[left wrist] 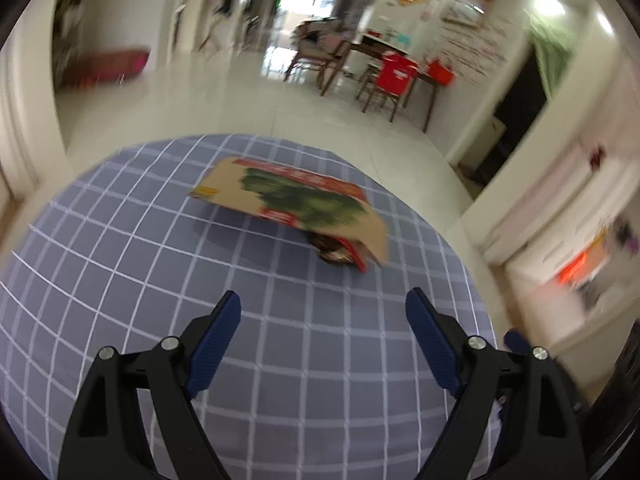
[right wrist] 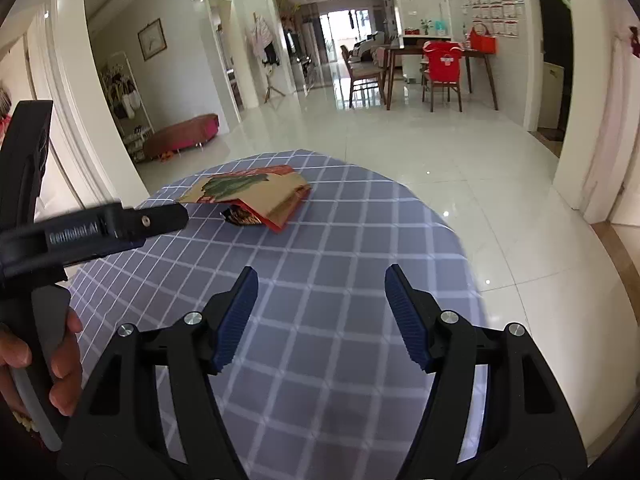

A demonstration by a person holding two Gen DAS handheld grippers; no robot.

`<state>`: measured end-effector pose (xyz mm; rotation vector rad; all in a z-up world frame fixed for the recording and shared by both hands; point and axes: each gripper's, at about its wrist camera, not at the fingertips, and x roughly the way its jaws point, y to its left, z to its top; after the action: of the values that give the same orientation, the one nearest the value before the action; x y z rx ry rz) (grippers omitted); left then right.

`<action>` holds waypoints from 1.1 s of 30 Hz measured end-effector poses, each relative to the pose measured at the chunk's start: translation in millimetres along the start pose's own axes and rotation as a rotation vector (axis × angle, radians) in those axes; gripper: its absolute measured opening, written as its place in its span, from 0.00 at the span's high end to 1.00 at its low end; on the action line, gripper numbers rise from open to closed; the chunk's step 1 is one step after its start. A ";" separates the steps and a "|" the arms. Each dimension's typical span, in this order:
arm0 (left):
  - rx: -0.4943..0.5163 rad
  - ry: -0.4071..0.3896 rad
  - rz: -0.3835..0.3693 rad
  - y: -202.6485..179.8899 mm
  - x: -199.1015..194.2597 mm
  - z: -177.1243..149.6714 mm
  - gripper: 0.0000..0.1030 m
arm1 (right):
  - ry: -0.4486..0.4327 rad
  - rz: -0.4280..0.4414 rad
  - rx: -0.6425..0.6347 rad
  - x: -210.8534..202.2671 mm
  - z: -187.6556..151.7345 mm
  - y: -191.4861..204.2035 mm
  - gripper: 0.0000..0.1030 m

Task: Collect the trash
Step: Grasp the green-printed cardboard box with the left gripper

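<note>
- We hold a gripper in each hand over a round table [right wrist: 360, 248] with a blue-grey cloth marked in white squares.
- Our left gripper [left wrist: 323, 320] has its two blue pads wide apart. Nothing is between them; we see only the cloth there.
- Our right gripper [right wrist: 321, 294] also has its blue pads apart, a bit less wide. Nothing is between them either.
- The trash is a flattened cardboard box [left wrist: 296, 200] with a green picture and red edges. It lies on the far side of the table.
- From the left gripper, the box sits at about twelve o'clock, well apart from the pads.
- From the right gripper, the same box [right wrist: 256, 196] sits at about eleven o'clock, also well apart from the pads.
- A small dark crumpled wrapper [left wrist: 332, 246] peeks out from under the box's near right corner. In the right view it [right wrist: 240, 218] shows under the near edge of the box.
- In the right view, the left gripper's black body comes in at nine o'clock, and our hand [right wrist: 44, 360] holds its handle at about eight o'clock.
- The left view is blurry, so small details on the box are hard to read.
- Past the table, at about one o'clock, there is a shiny white floor [right wrist: 440, 152], a wooden dining table [right wrist: 440, 56], and a chair with a red cover [right wrist: 443, 64].
</note>
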<state>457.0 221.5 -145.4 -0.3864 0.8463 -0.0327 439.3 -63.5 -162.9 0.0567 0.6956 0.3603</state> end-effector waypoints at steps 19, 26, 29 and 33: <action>-0.290 0.064 -0.272 25.2 114.0 40.9 0.73 | 0.069 0.012 0.001 92.0 37.9 12.7 0.32; -0.276 -0.043 -0.353 32.8 75.3 47.2 0.97 | 0.059 0.027 0.029 85.5 39.9 15.2 0.30; -0.239 -0.131 -0.330 35.1 42.5 47.5 0.98 | 0.053 0.032 0.023 82.0 43.6 23.0 0.29; -0.196 -0.213 -0.328 45.4 2.5 48.7 0.98 | 0.058 0.050 0.033 85.5 47.5 34.2 0.28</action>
<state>488.8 278.9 -133.7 -0.6984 0.5706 -0.2097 519.6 1.1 -173.2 0.0959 0.7591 0.4000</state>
